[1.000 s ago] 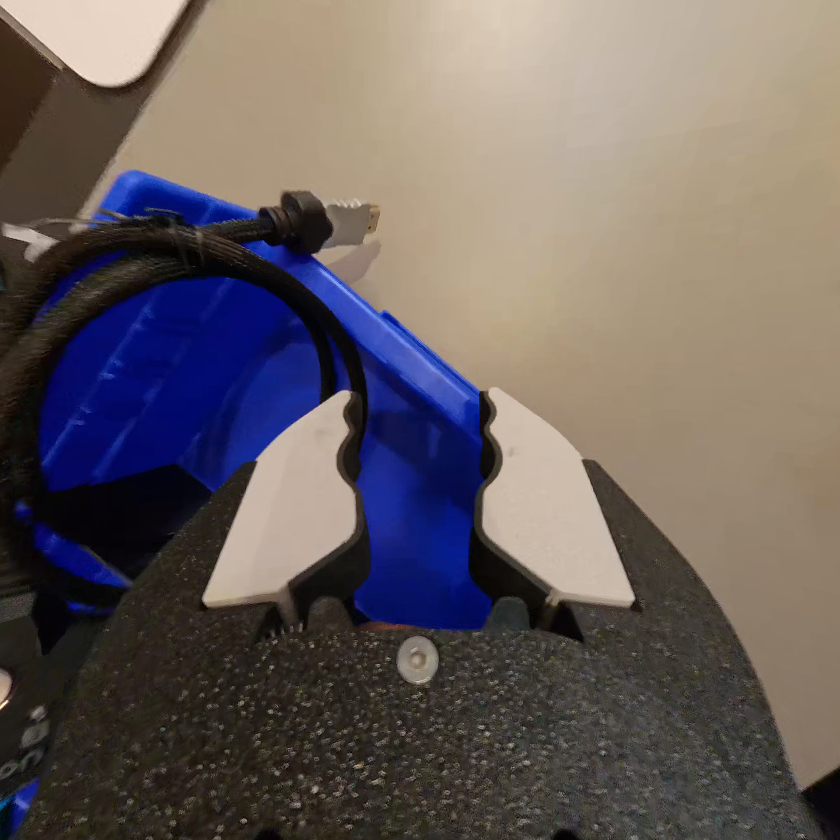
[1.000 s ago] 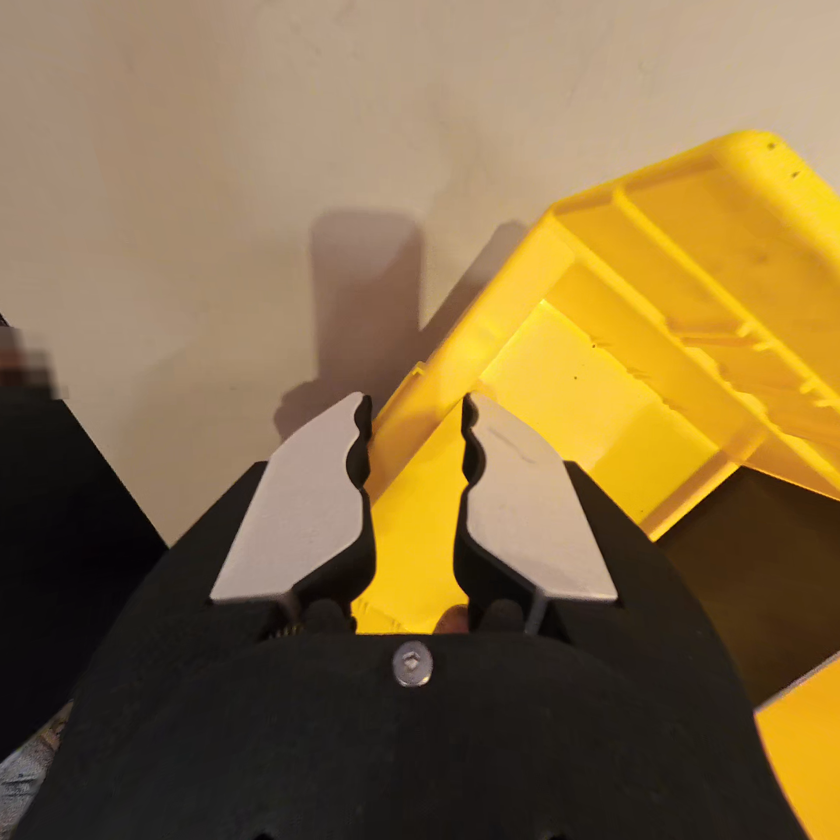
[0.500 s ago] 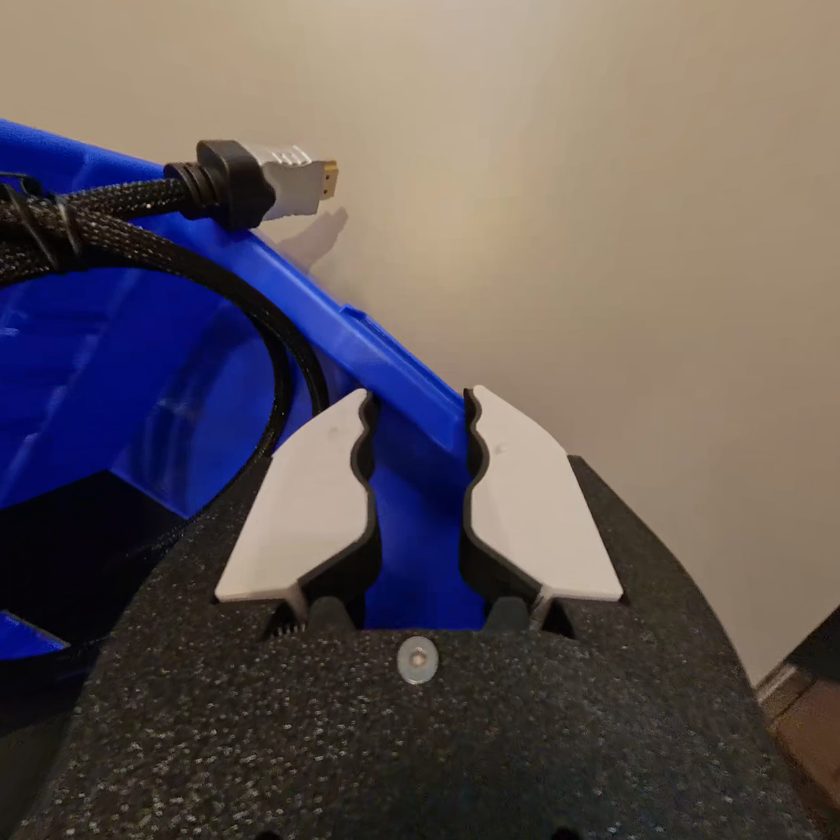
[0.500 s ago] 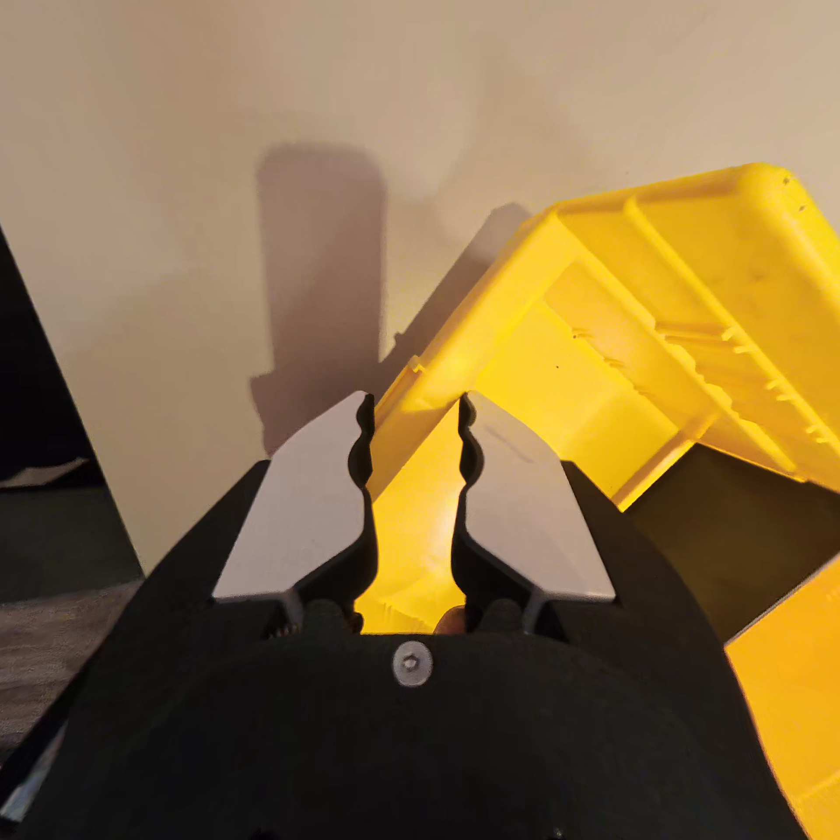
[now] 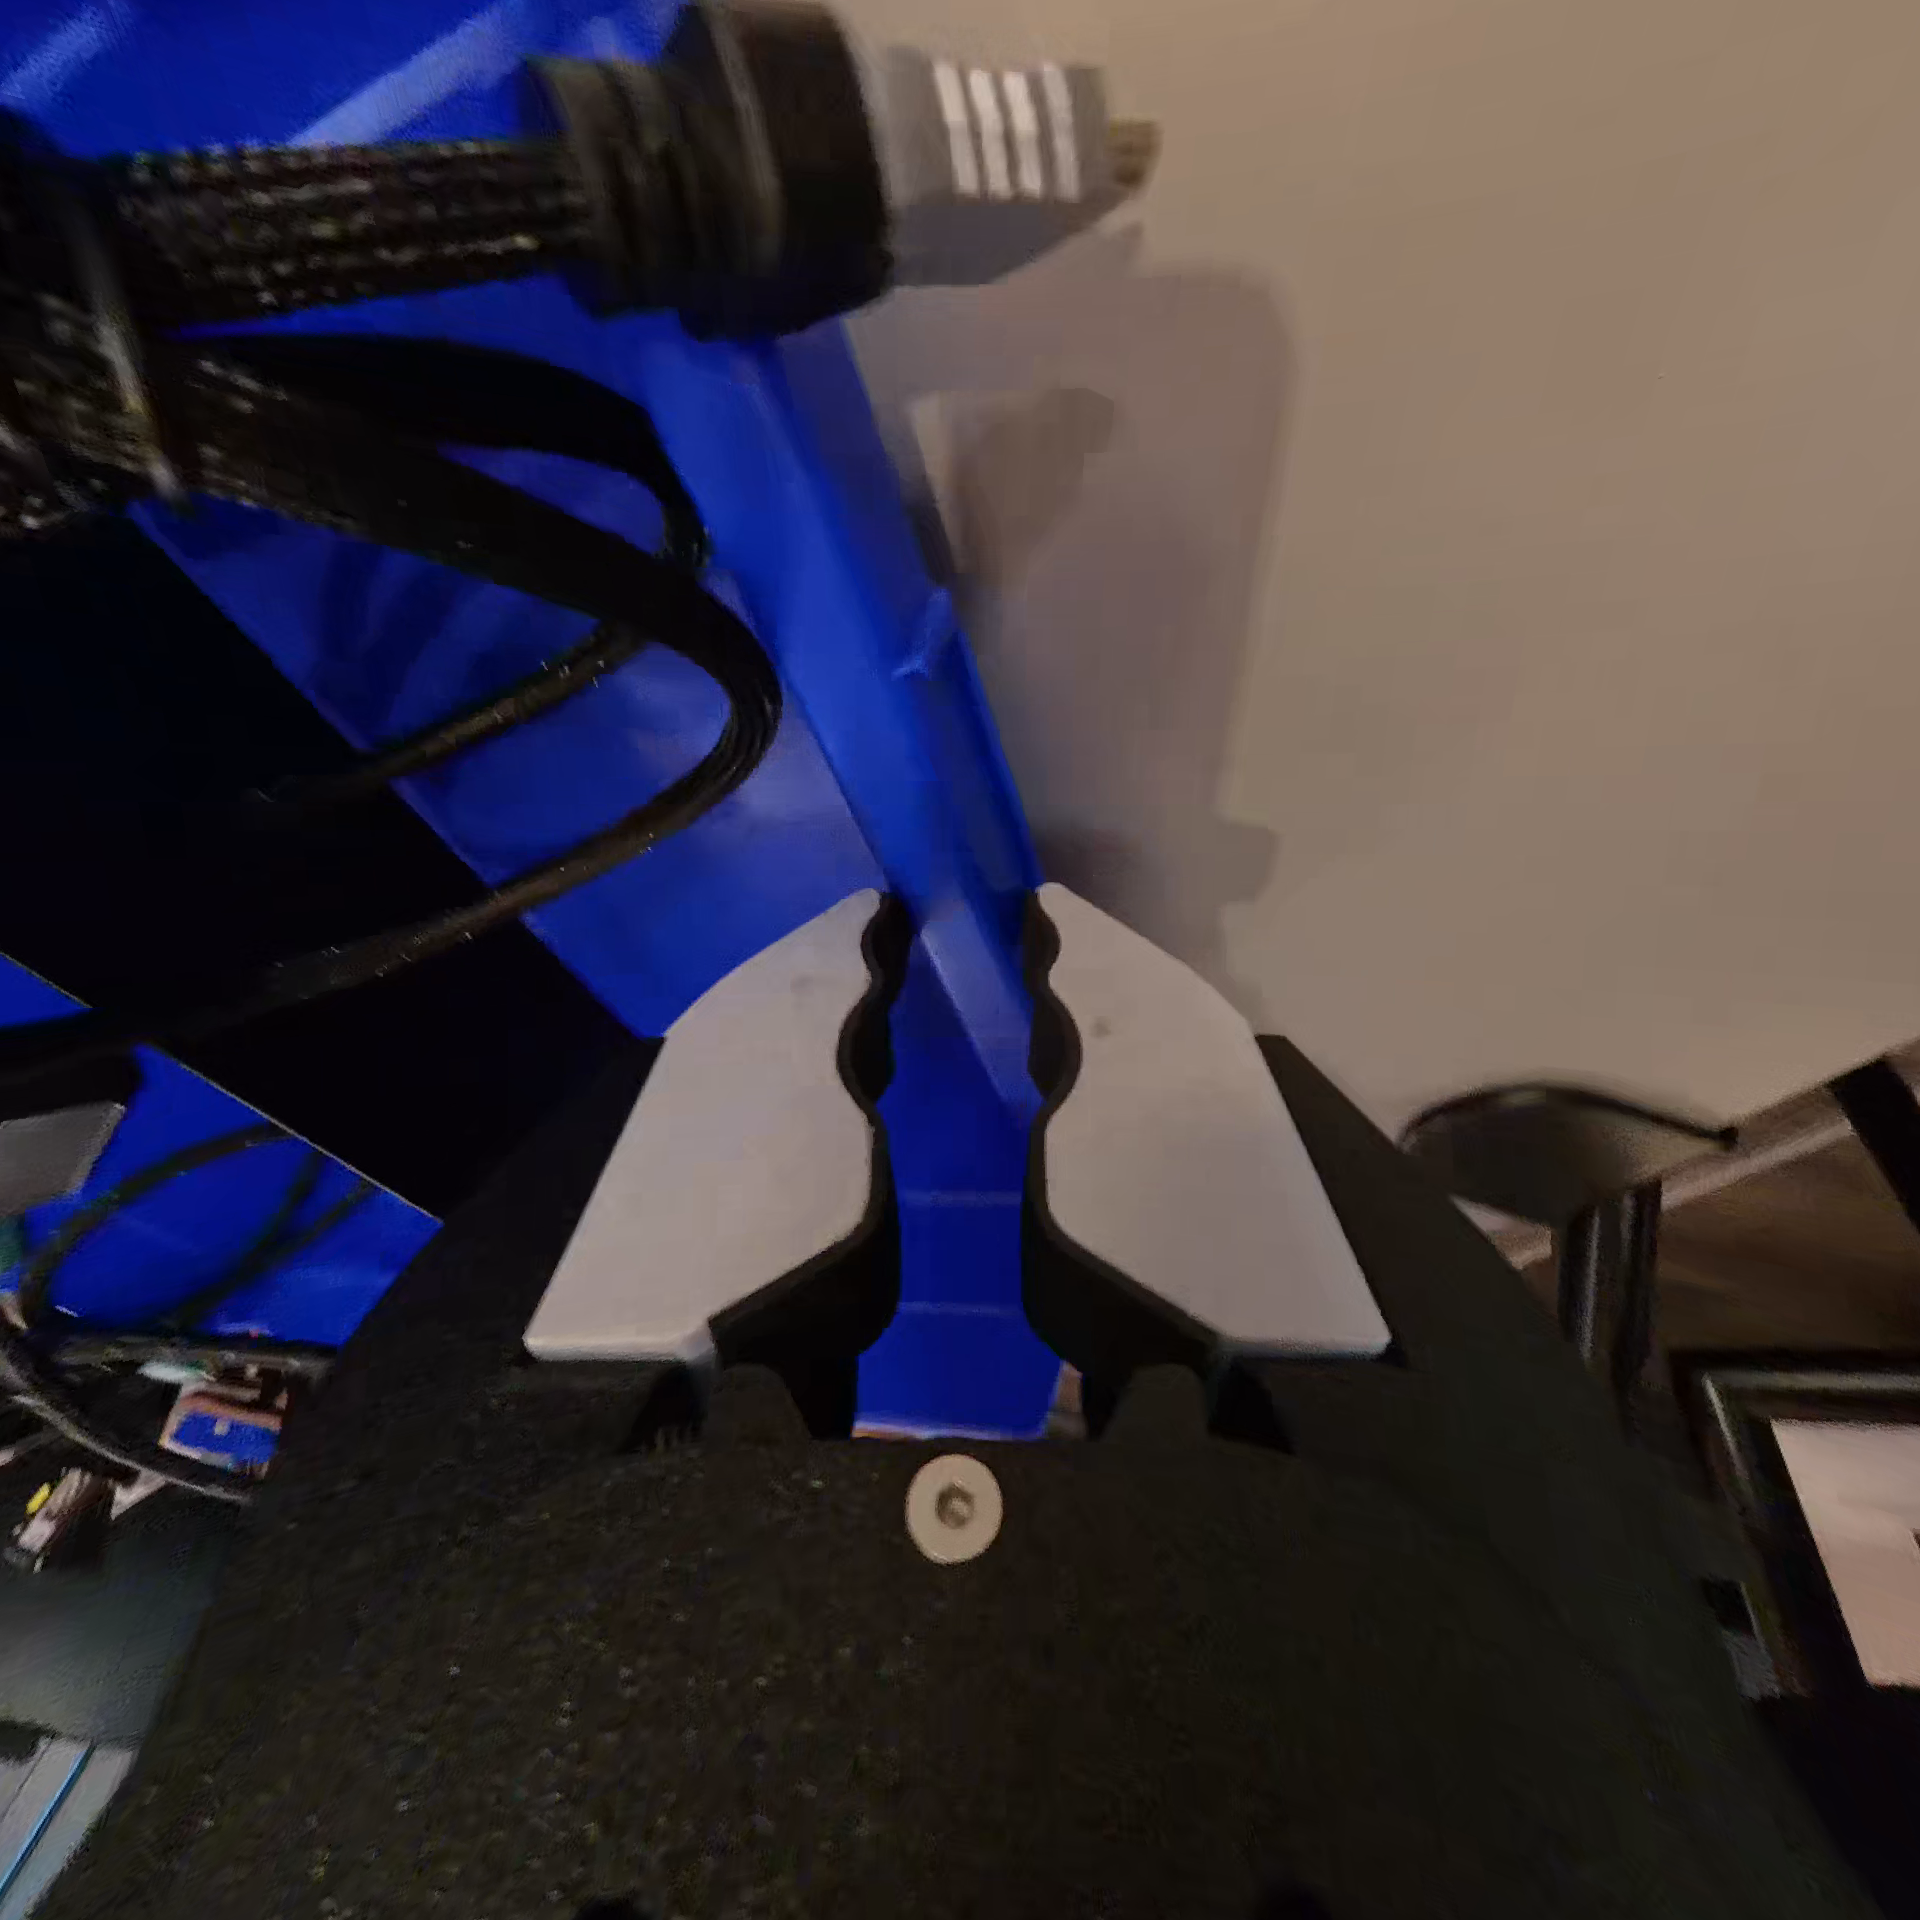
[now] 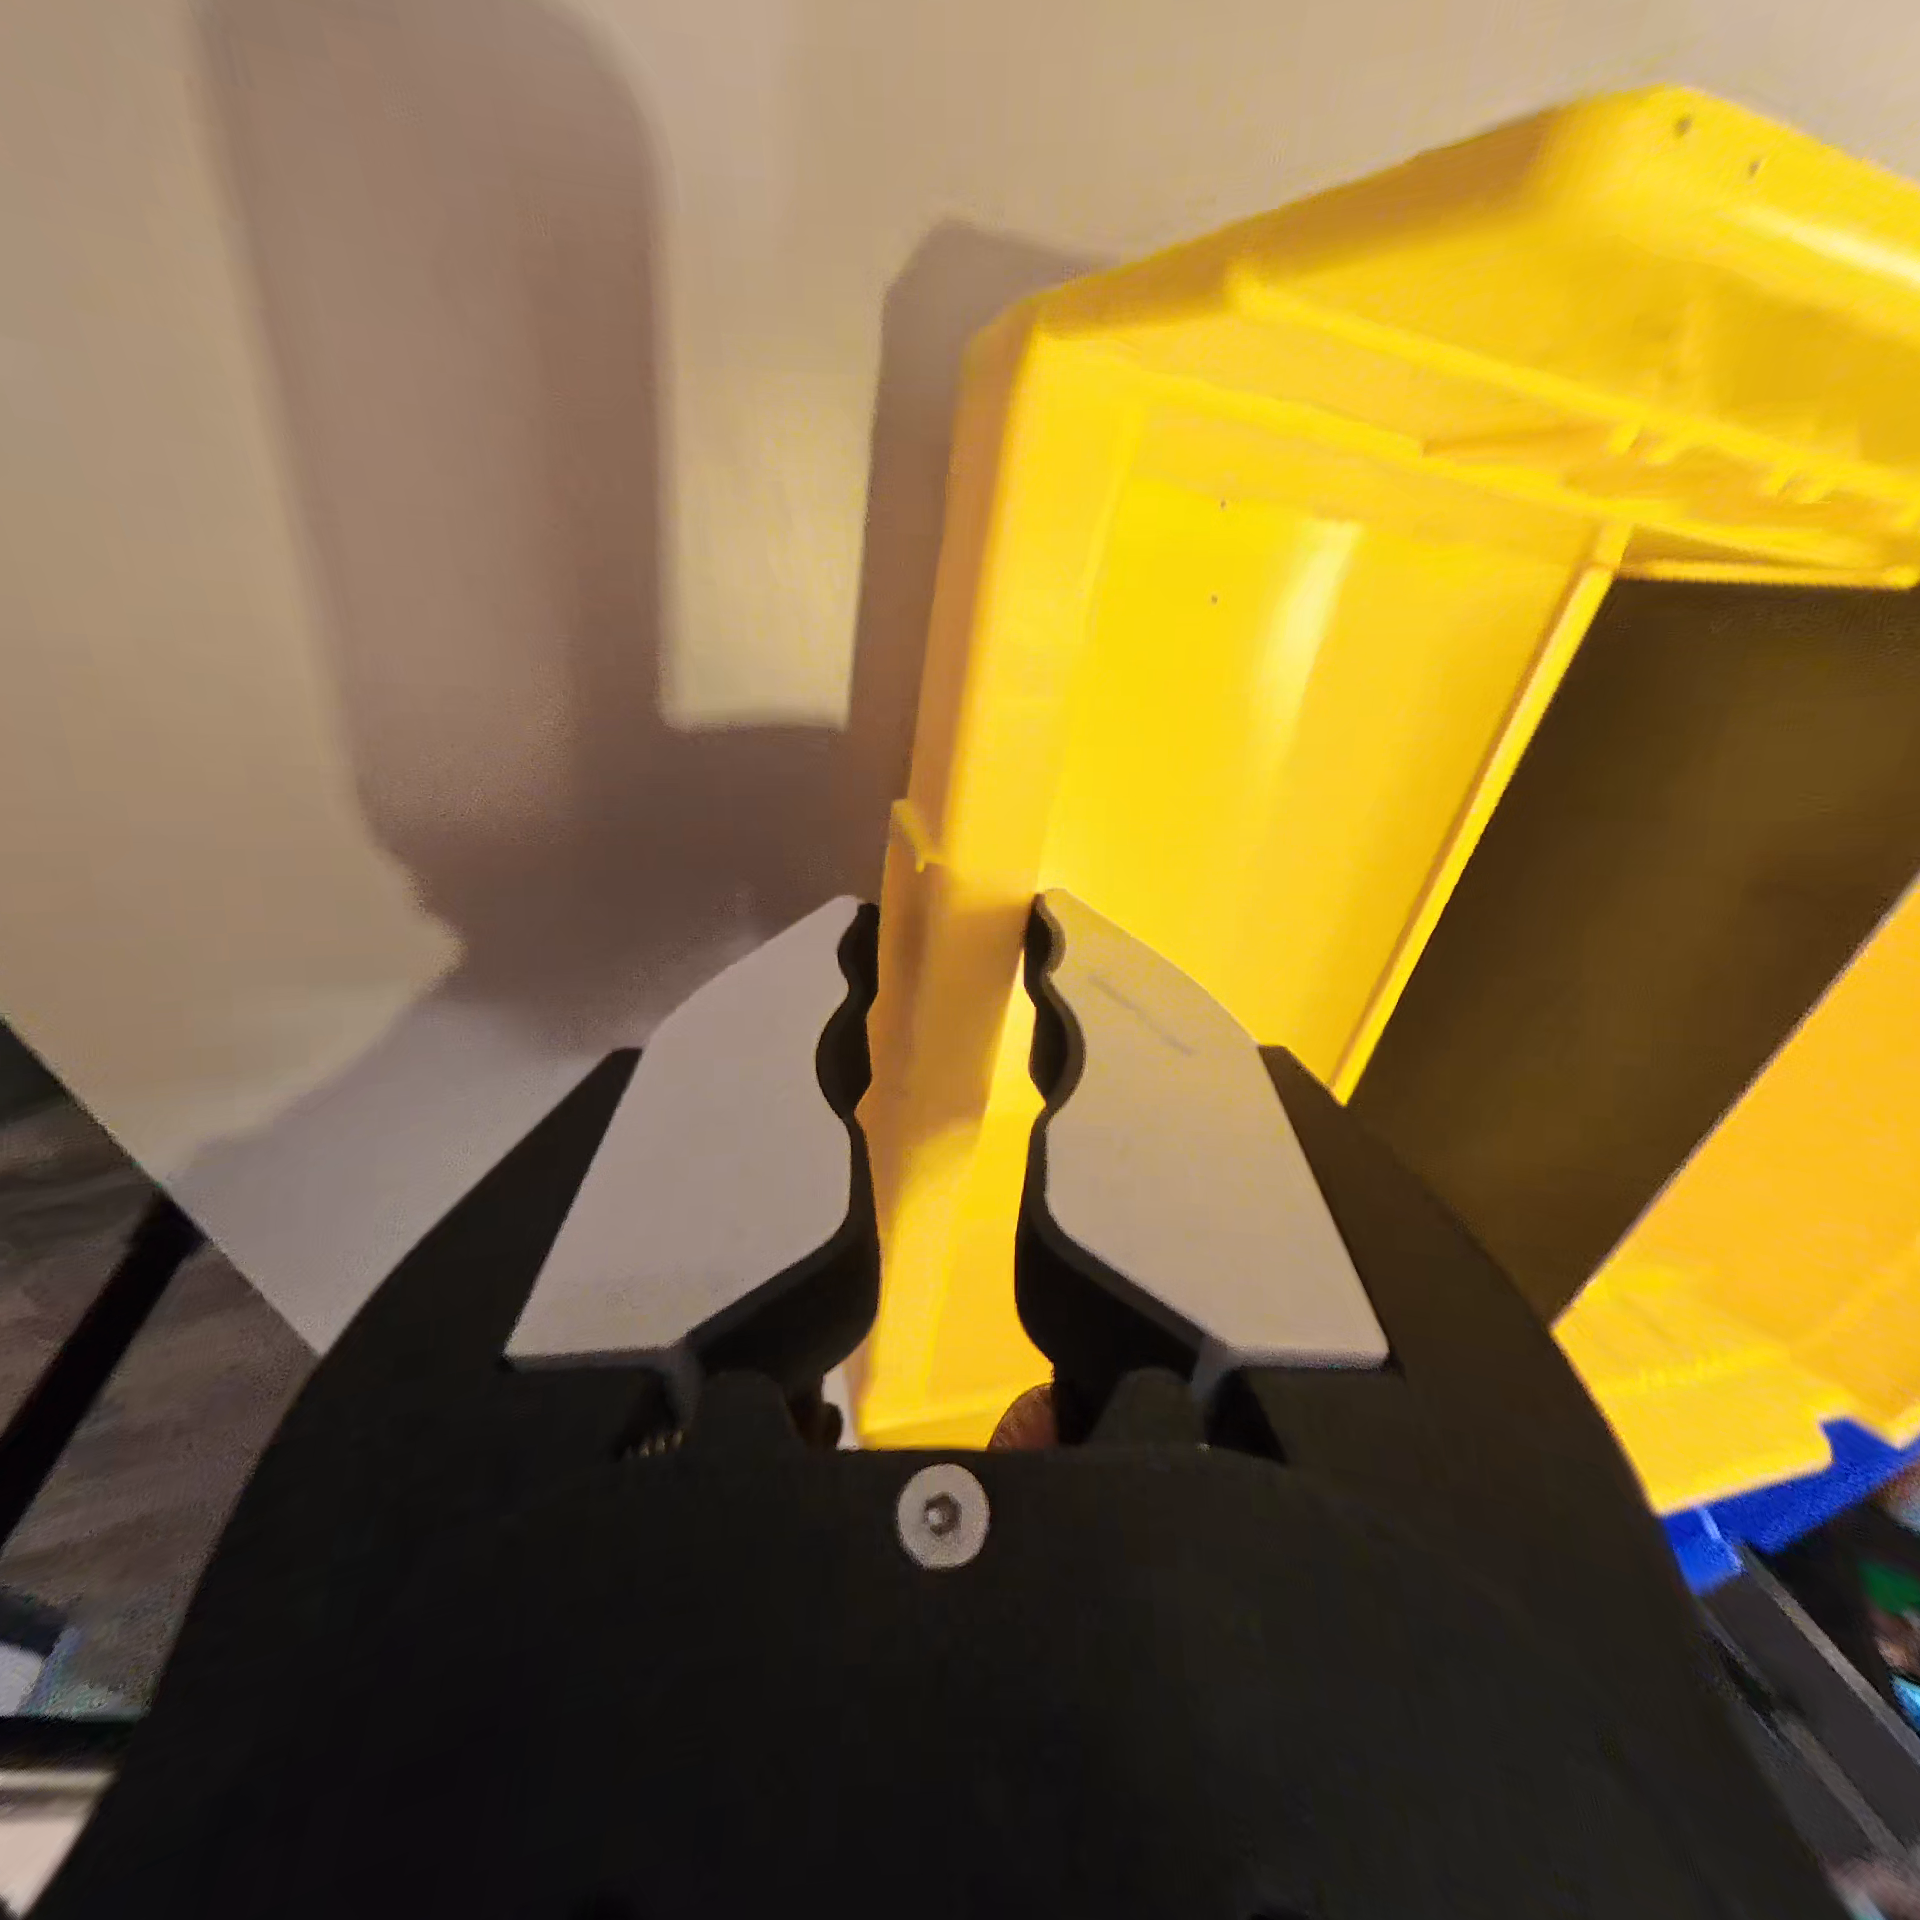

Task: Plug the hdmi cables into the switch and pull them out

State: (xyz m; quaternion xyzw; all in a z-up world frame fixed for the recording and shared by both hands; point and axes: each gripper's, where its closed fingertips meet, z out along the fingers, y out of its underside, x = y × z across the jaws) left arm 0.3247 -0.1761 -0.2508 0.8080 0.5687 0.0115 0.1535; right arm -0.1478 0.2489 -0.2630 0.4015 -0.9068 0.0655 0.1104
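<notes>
The left gripper (image 5: 956,914) is clamped on the side wall of a blue bin (image 5: 831,540), its two fingers closed onto the rim with only the plastic wall between them. One second ago the same fingers stood wider apart around that wall; half a second ago they had narrowed, and now they press against it. The bin appears tilted and closer to the camera than before. A braided black HDMI cable (image 5: 343,218) lies coiled inside the bin and loops down its inner wall. The cable's plug (image 5: 935,156), black at the collar and silver at the body with a gold tip, overhangs the bin rim at the top of the left wrist view, against the beige wall (image 5: 1558,520). Earlier the plug sat lower and farther left in that view; it is now larger, higher and blurred. The switch cannot be identified in either view.

The right gripper (image 6: 951,925) is clamped on the side wall of a yellow bin (image 6: 1299,675), fingers closed on the rim as in both earlier frames. The yellow bin now stands steeper in the view, its open interior turned toward the camera. A blue edge (image 6: 1756,1496) shows below its lower right corner, which was not visible before.
</notes>
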